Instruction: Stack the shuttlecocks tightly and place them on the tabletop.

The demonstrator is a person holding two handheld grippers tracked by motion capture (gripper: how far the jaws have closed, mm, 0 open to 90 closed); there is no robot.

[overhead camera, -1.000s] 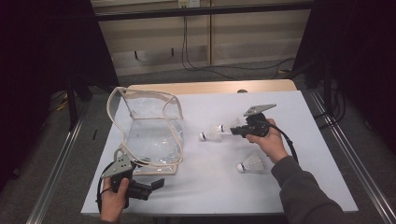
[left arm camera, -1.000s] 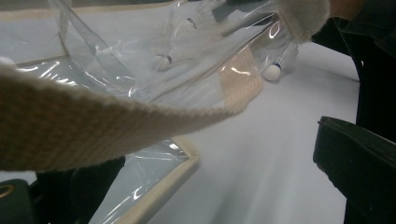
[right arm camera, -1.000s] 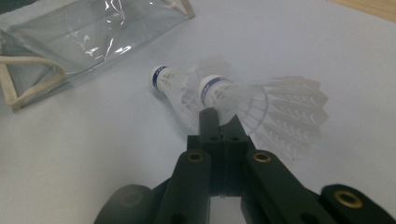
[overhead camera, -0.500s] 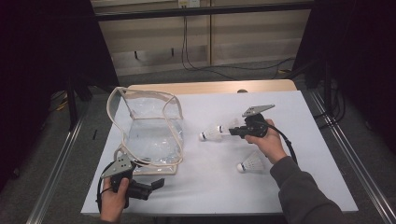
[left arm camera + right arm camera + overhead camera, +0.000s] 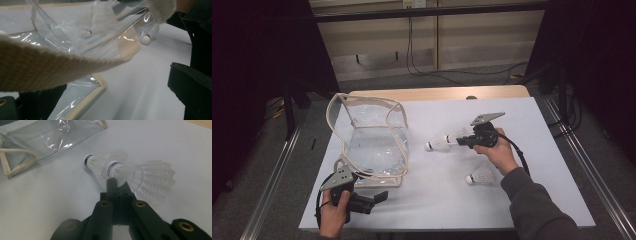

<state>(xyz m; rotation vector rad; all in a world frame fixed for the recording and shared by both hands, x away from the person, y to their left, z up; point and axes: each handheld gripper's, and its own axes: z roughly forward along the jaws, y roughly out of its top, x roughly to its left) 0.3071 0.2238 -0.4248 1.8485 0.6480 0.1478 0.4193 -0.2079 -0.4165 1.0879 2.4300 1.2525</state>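
A clear plastic bag (image 5: pixel 372 140) with beige trim stands open at the table's left. My left gripper (image 5: pixel 377 199) lies by its near corner, jaws open. In the left gripper view (image 5: pixel 111 80) the bag's beige strap (image 5: pixel 50 70) hangs across between the wide jaws, not pinched. My right gripper (image 5: pixel 460 141) is at mid-table, shut on the skirt of a white shuttlecock (image 5: pixel 140 178) just behind its cork. A second shuttlecock (image 5: pixel 438 144) (image 5: pixel 96 163) lies right beside it, toward the bag. A third shuttlecock (image 5: pixel 479 176) (image 5: pixel 149 35) rests nearer the person.
The white table top (image 5: pixel 532 125) has open room at the right and front. A wooden strip (image 5: pixel 437 93) runs along its far edge. Metal rails (image 5: pixel 272 185) flank both sides, and dark curtains and cables lie beyond.
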